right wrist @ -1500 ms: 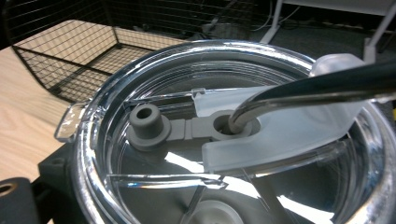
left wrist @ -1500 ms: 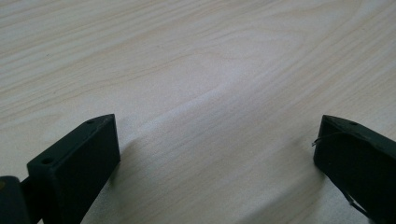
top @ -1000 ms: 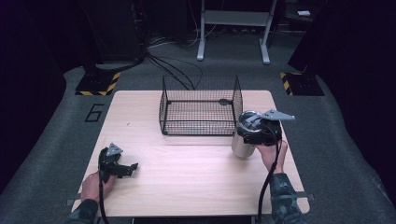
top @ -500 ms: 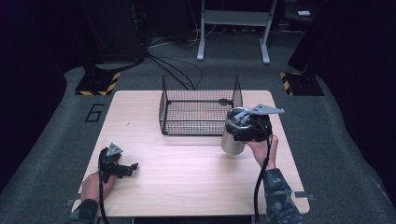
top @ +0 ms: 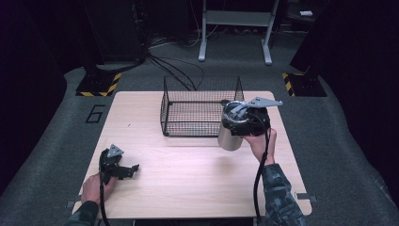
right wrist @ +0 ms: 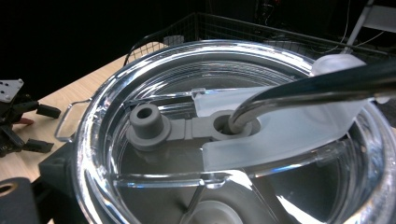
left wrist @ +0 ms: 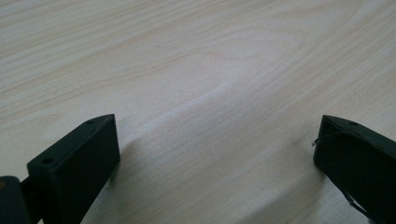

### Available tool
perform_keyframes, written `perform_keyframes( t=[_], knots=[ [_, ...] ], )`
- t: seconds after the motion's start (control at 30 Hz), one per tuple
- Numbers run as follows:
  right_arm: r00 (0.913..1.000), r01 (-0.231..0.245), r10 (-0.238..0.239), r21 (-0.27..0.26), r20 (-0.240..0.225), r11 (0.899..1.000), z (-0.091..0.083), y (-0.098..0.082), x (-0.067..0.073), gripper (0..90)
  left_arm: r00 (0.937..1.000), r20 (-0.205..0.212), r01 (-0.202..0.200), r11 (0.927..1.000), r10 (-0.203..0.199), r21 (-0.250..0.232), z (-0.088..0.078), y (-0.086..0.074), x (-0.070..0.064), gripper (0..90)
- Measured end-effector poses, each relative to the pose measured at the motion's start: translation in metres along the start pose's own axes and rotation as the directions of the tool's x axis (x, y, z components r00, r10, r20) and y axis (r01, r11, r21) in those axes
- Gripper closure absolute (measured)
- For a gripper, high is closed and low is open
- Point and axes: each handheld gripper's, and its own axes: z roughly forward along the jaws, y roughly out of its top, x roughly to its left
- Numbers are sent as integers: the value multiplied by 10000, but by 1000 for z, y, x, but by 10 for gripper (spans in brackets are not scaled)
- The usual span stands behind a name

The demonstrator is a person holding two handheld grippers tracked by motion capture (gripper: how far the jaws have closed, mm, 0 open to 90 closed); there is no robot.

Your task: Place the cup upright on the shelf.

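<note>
A steel tumbler [top: 229, 137] with a clear lid [right wrist: 140, 79], a grey stopper [right wrist: 147, 124] and a bent metal straw [right wrist: 308, 87] hangs tilted just off the front right corner of the wire basket [top: 188, 128]. My right gripper [top: 241, 123] is shut on the tumbler near its rim; one black finger [right wrist: 51, 172] shows at the lid's lower left. My left gripper [top: 132, 170] rests on the table [top: 188, 183] at the front left, open, with bare wood [left wrist: 187, 70] between its jaws.
The black wire basket [right wrist: 243, 28] stands at the table's back centre and looks empty. The left gripper [right wrist: 18, 121] appears far off in the right gripper view. Dark floor, cables and a metal stand lie beyond the table.
My right gripper has carried the tumbler to the left and slightly up, closer to the basket's front right corner. The left gripper has stayed put.
</note>
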Motion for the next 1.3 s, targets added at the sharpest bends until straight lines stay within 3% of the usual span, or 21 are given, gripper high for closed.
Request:
perform_keyframes(
  t=[0.97,1.3],
  knots=[
    [9983,519,-519,-18,-254,9987,15,54,9,37,10000,7,25,10000,-25,-2,0,0,0,1],
    [9990,425,-424,52,-153,9991,29,67,7,37,10000,12,15,10000,-15,26,0,0,0,1]
  ],
)
